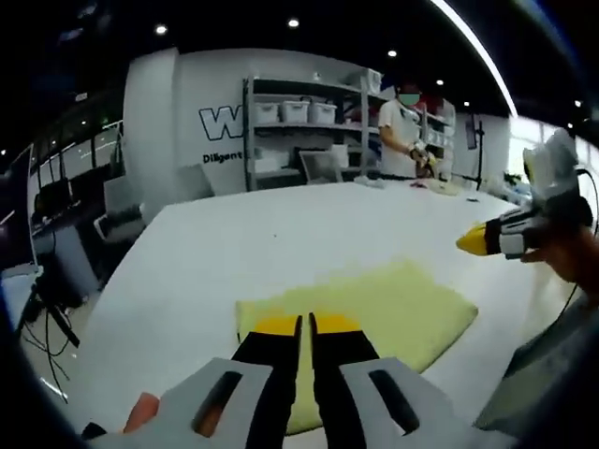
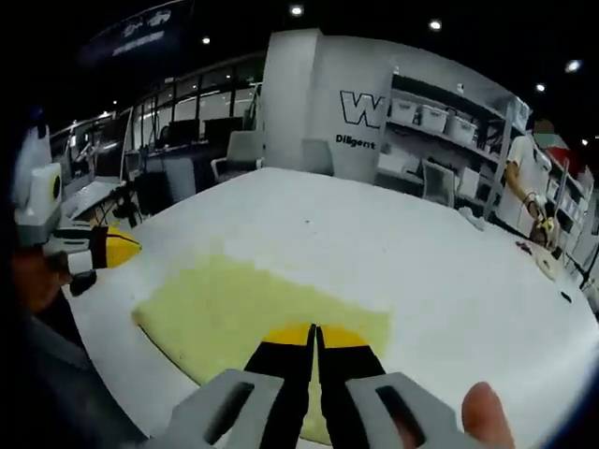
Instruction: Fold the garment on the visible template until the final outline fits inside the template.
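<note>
A pale yellow garment (image 1: 374,323) lay flat on the white worktop (image 1: 281,238), folded into a rough rectangle near the edge closest to the person. In the left gripper view, its far edge ran slightly uneven, its right corner was rounded, and its left edge was straight. No template outline could be made out beneath it.

The left gripper (image 1: 306,323) was over the near left part of the cloth, its yellow-tipped black jaws almost together with only a thin slit between them. Whether any fabric was pinched in that slit could not be told. The right gripper (image 2: 314,329) was over the near right corner of the same garment (image 2: 243,309), jaws likewise drawn nearly closed, and again a pinch of cloth could not be confirmed.

In the left gripper view, the right gripper (image 1: 482,239) also showed at the right, held in a hand (image 1: 571,257) above the worktop beyond the garment's right end. In the right gripper view, the left gripper (image 2: 112,248) appeared at the left by the worktop's edge, just off the cloth's left end.

Beyond the garment the worktop (image 2: 393,243) stretched broad and bare to its far edge, where a few small items lay near a person (image 1: 402,131) standing at the far right corner. Behind stood a metal shelf unit (image 1: 299,131) carrying several pale storage bins (image 1: 295,111); their contents could not be seen. Office chairs (image 2: 243,150) stood off the worktop's left side.
</note>
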A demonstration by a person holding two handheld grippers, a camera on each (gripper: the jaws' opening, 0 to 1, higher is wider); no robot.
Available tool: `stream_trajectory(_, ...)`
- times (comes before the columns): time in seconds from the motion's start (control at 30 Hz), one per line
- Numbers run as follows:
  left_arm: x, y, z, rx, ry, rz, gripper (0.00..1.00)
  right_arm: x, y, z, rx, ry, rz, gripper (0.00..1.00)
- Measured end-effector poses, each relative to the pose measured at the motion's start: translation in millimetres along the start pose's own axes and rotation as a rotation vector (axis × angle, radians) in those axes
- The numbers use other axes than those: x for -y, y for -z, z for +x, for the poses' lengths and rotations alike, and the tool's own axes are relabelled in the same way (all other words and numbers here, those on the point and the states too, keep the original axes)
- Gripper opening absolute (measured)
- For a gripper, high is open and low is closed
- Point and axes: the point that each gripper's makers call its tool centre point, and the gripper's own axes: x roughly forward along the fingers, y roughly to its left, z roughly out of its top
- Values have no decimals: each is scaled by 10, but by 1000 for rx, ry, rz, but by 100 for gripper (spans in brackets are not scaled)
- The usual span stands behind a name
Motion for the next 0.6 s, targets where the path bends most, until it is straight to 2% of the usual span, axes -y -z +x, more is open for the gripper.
stream_trajectory(0.07,-74,-68,35,29,-37,-28,8,13,-13,11,22,5,5,0)
stream_trajectory(0.1,-92,-82,51,43,-50,-30,13,14,9,29,31,2,22,1)
stream_trajectory(0.17,-59,-55,85,56,-52,-24,21,-9,70,41,25,-6,39,12)
stream_trajectory(0.23,8,-2,89,69,-37,-32,33,-46,170,57,6,-15,24,22)
stream_trajectory(0.3,39,77,73,54,-51,-32,50,-30,275,57,-22,-3,12,24)
stream_trajectory(0.33,30,89,69,50,-58,-41,60,-37,294,60,-27,-9,10,32)
stream_trajectory(0.37,-2,89,66,62,-79,-100,74,-71,334,73,-31,-32,25,42)
stream_trajectory(0.4,-14,70,77,78,-81,-124,86,-63,346,73,-25,-24,51,53)
stream_trajectory(0.47,-78,84,64,67,-106,-109,89,-39,339,90,1,-12,78,80)
stream_trajectory(0.5,-85,112,76,64,-103,-103,91,4,339,108,12,17,97,91)
stream_trajectory(0.53,-97,149,86,50,-108,-101,91,30,366,105,-4,33,97,94)
stream_trajectory(0.6,-112,188,94,35,-109,-130,94,42,394,120,-13,35,92,93)
